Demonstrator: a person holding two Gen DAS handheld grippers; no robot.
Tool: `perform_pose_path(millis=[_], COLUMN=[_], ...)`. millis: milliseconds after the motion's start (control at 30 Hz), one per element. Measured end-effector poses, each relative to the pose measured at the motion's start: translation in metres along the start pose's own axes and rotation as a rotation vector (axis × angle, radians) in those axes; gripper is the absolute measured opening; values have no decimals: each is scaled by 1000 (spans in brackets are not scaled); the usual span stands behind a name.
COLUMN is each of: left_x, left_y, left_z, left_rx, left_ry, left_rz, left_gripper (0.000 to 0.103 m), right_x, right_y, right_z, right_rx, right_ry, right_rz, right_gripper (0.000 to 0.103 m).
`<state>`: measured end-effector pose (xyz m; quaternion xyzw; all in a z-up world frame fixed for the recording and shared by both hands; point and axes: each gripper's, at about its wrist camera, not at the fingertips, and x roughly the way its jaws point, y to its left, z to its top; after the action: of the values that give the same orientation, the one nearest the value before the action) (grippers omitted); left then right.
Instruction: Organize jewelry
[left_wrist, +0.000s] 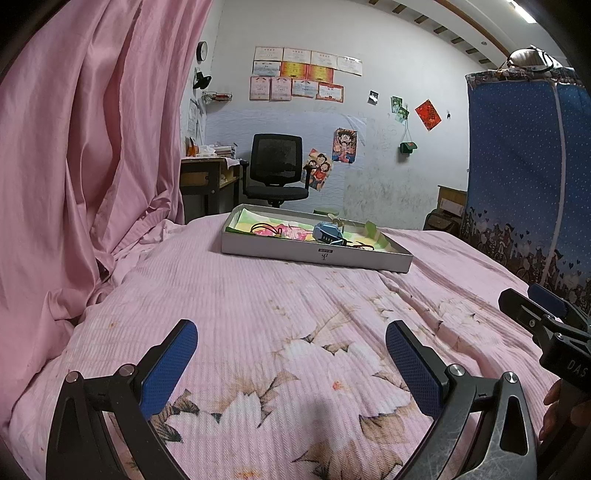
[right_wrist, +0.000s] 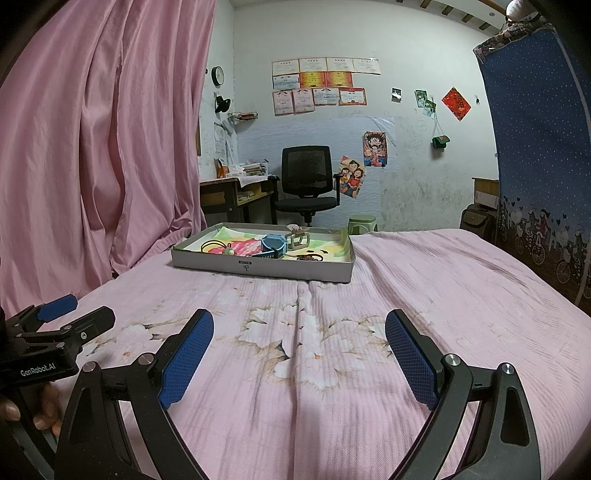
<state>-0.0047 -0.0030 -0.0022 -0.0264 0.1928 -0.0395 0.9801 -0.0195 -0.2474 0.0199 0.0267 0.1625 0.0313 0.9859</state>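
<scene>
A shallow grey box (left_wrist: 314, 256) (right_wrist: 258, 267) sits on the pink bed ahead of both grippers. It holds a blue hair clip (left_wrist: 327, 232) (right_wrist: 274, 243), a beige claw clip (right_wrist: 297, 238), black hair ties (right_wrist: 212, 245) (left_wrist: 264, 228) and a small dark bracelet (right_wrist: 308, 257). My left gripper (left_wrist: 291, 341) is open and empty above the bedspread, well short of the box. My right gripper (right_wrist: 299, 332) is open and empty too, beside the left one. Each gripper shows at the edge of the other's view (left_wrist: 543, 314) (right_wrist: 66, 321).
A pink curtain (left_wrist: 92, 147) hangs along the left of the bed. A blue fabric wardrobe (left_wrist: 528, 166) stands at the right. Beyond the bed are a black office chair (right_wrist: 306, 177), a desk (right_wrist: 236, 192) and a green stool (right_wrist: 362, 221).
</scene>
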Motion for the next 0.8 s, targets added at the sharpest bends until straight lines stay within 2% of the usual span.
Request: perform_pose_path(millis=[800], left_x=[-1], left_y=[0], left_z=[0], left_rx=[3], left_ry=[3], left_rz=[-1], left_gripper=[103], right_x=[1], right_y=[0], right_z=[0], right_rx=[3], right_ry=[-2], right_rz=[0], right_gripper=[92])
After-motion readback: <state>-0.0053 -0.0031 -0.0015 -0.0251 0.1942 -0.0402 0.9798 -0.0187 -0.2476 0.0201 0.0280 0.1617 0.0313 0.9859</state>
